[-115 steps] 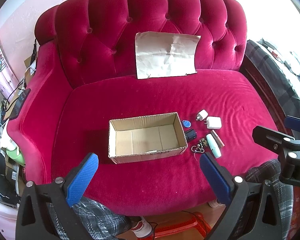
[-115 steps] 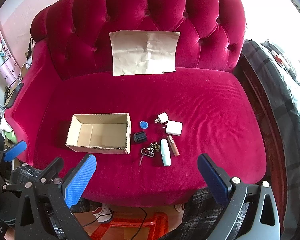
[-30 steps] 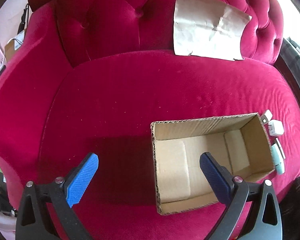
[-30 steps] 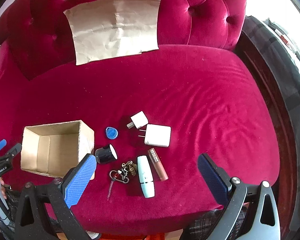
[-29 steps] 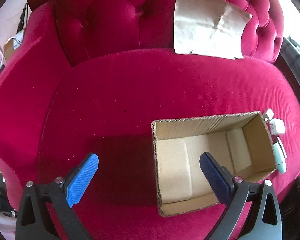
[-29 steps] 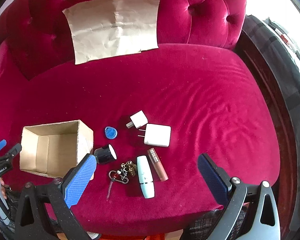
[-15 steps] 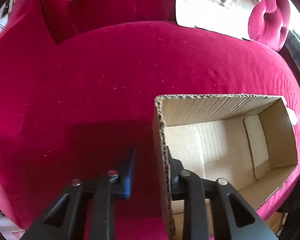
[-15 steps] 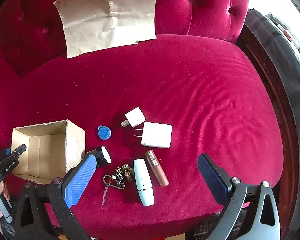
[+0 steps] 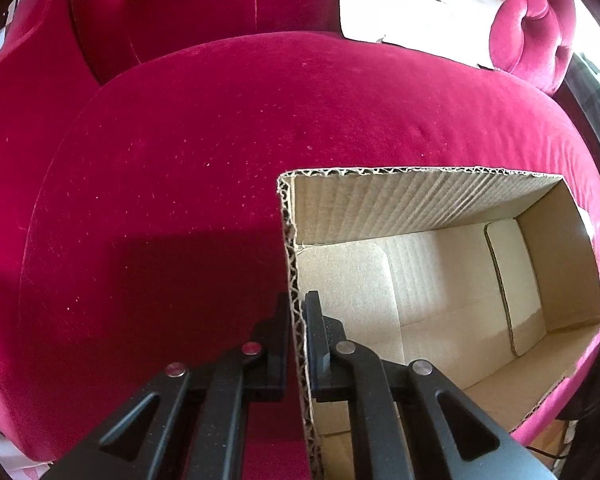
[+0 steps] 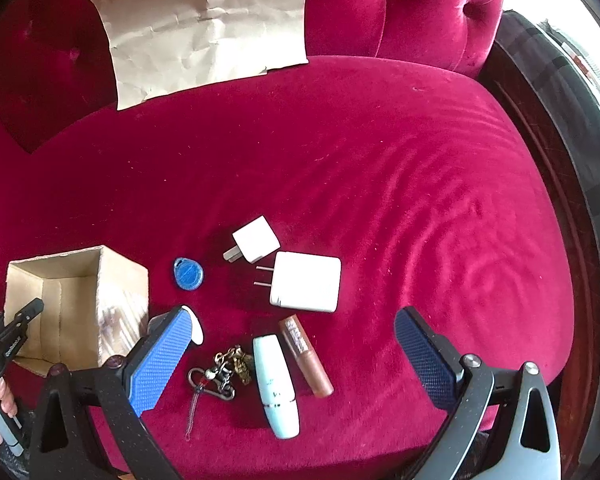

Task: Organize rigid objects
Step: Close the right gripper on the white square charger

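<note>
My left gripper has just clamped onto the near-left wall of the cardboard box; a second ago its fingers were spread wide with the box wall between them, half a second ago they were closing in, and now one finger sits outside and one inside, pinching the corrugated edge. That gives me an anchor on the box, so it shouldn't slide on the sofa seat when things get dropped in. Box interior looks bare, nothing loaded yet.

My right gripper has dropped closer over the pile in the last second, fingers wide apart and holding nothing. Between and ahead of them: the light blue tube lying flat, the brown lipstick tube just beside it on the right, the keyring to its left, the large white charger and small white plug further up, and the blue key fob near the box. A dark round item with a white face is mostly hidden behind my left-hand pad; can't say what it is. All items sit on the seat to the right of the box, none in it.

Judgement: box secured, first pick about to start, likely the tube or lipstick.
</note>
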The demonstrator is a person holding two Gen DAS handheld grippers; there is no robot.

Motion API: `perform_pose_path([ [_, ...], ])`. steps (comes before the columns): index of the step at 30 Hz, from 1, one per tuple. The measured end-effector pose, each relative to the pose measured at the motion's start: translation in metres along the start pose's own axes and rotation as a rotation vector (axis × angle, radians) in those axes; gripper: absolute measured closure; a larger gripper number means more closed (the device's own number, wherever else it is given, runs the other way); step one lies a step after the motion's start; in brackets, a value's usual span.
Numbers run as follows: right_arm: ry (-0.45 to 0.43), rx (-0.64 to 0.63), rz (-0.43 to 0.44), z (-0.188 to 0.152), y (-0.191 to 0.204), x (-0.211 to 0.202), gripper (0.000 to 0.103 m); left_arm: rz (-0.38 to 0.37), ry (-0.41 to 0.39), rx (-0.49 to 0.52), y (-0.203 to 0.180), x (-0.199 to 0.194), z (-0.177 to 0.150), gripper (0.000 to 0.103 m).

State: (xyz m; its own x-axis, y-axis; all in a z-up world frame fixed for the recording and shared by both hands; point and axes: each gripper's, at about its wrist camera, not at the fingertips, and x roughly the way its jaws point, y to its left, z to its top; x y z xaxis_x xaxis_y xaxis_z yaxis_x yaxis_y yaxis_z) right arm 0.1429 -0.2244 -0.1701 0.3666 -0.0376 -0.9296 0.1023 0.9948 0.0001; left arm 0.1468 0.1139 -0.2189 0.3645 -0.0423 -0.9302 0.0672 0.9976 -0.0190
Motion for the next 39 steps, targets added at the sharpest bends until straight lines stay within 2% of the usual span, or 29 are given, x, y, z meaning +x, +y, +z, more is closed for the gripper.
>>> perform_pose_path([
  [13, 0.027, -0.006, 0.007, 0.009, -0.006, 0.055, 0.0, 0.018, 0.005, 0.007, -0.008, 0.001, 0.005, 0.096],
  [19, 0.025, -0.018, -0.016, 0.012, -0.002, 0.07, 0.0, 0.013, 0.007, -0.005, -0.01, 0.005, 0.005, 0.097],
  [23, 0.026, -0.011, 0.0, 0.014, 0.004, 0.079, 0.0, 0.014, 0.006, -0.002, -0.007, 0.005, 0.006, 0.097],
  [25, 0.023, -0.012, -0.001, 0.016, 0.007, 0.088, 0.004, 0.018, 0.003, 0.002, -0.007, 0.004, 0.007, 0.097],
  [28, 0.039, -0.02, 0.007, 0.016, 0.013, 0.093, 0.016, 0.026, -0.007, 0.007, -0.011, 0.004, 0.004, 0.097],
  [29, 0.043, -0.025, 0.007, 0.017, 0.016, 0.094, 0.026, 0.028, -0.009, 0.01, -0.012, 0.004, 0.004, 0.097],
  [30, 0.046, -0.031, 0.001, 0.016, 0.018, 0.096, 0.032, 0.029, -0.009, 0.01, -0.013, 0.003, 0.003, 0.097],
  [39, 0.027, -0.024, 0.0, 0.007, 0.019, 0.092, 0.032, 0.027, -0.011, 0.011, -0.014, 0.003, 0.002, 0.097],
])
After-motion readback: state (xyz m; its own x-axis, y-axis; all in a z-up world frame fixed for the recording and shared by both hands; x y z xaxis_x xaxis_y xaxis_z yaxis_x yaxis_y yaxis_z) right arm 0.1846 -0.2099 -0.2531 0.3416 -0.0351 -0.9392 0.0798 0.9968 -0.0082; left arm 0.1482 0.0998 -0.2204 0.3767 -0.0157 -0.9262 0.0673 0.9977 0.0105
